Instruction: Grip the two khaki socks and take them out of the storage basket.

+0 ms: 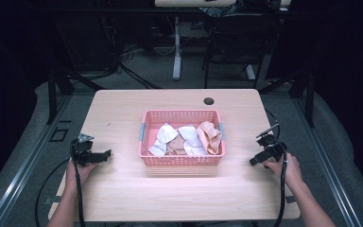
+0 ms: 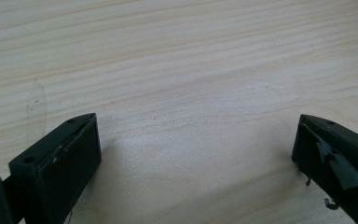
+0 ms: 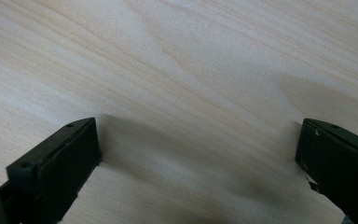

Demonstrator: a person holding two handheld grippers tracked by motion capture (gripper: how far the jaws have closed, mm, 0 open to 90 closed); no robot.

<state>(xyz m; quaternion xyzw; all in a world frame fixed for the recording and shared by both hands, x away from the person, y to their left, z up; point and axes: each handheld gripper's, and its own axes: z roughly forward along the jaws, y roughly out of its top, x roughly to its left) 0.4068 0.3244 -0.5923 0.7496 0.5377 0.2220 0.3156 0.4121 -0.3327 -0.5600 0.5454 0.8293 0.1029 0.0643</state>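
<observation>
Work not begun: socks (image 1: 184, 139) lie heaped in the pink basket (image 1: 182, 159) at tabletop centre. Left gripper (image 1: 105, 155) and right gripper (image 1: 254, 161) rest near opposite side edges, jaws apart, empty.

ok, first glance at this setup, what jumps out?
The pink plastic lattice basket at the middle of the light wooden table, heaped with crumpled white and peach cloth pieces. Then the two black hand-held grippers flanking it, left gripper and right gripper, each resting on the table with jaws wide open and nothing between them.
</observation>
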